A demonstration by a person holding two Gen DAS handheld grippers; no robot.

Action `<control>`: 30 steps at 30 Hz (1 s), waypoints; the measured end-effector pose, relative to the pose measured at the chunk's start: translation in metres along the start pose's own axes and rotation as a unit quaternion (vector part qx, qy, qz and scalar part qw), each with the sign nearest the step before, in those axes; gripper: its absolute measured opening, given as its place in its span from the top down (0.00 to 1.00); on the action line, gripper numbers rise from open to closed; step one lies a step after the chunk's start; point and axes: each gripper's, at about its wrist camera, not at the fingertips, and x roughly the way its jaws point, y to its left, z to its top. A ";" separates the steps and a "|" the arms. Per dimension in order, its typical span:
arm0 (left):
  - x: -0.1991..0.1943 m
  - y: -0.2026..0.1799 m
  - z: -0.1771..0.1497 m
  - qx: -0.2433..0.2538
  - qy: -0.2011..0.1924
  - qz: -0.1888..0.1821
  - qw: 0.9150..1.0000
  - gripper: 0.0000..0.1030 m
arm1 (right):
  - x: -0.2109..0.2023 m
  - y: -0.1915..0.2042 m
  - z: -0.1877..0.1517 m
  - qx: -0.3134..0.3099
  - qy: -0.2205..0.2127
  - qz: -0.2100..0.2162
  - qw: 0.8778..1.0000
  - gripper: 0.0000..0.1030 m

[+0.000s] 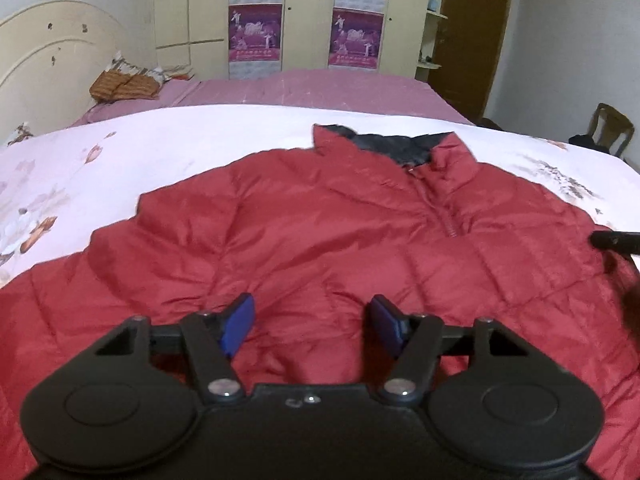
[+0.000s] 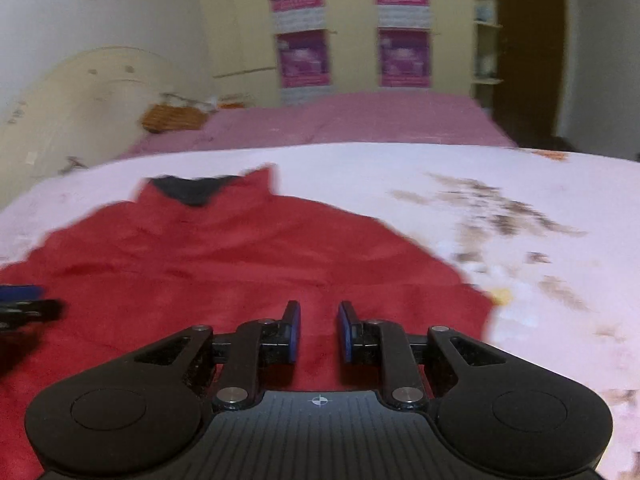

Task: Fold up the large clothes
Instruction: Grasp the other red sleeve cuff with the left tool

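bed bare beyond jacket edges | left tool wide, empty | right tool seemingly narrow, empty

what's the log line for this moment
jacket: flat on bed | left gripper: open, empty | right gripper: open, empty

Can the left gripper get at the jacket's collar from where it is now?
Probably yes. The left gripper is open over the red jacket, and nothing lies between it and the collar at the far end.
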 end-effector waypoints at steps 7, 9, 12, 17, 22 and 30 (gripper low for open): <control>0.005 -0.001 -0.001 0.007 0.001 0.007 1.000 0.38 | 0.021 -0.048 -0.002 0.048 0.021 -0.042 0.998 0.81; 0.005 0.000 -0.001 0.008 0.002 0.006 1.000 0.38 | 0.021 -0.049 -0.002 0.048 0.022 -0.040 0.998 0.81; -0.008 0.000 0.004 0.003 -0.005 0.000 1.000 0.40 | 0.011 -0.047 0.003 0.050 0.024 -0.045 0.997 0.81; -0.035 -0.008 -0.003 0.011 -0.033 -0.028 0.999 0.40 | -0.025 -0.032 -0.005 0.044 0.015 -0.027 0.999 0.81; -0.013 -0.013 -0.016 0.034 0.011 -0.022 0.999 0.38 | -0.019 -0.024 -0.027 0.039 0.053 -0.028 0.997 0.81; -0.035 -0.010 -0.013 0.018 -0.006 -0.037 0.999 0.40 | -0.055 -0.013 -0.033 0.040 0.034 -0.026 0.998 0.81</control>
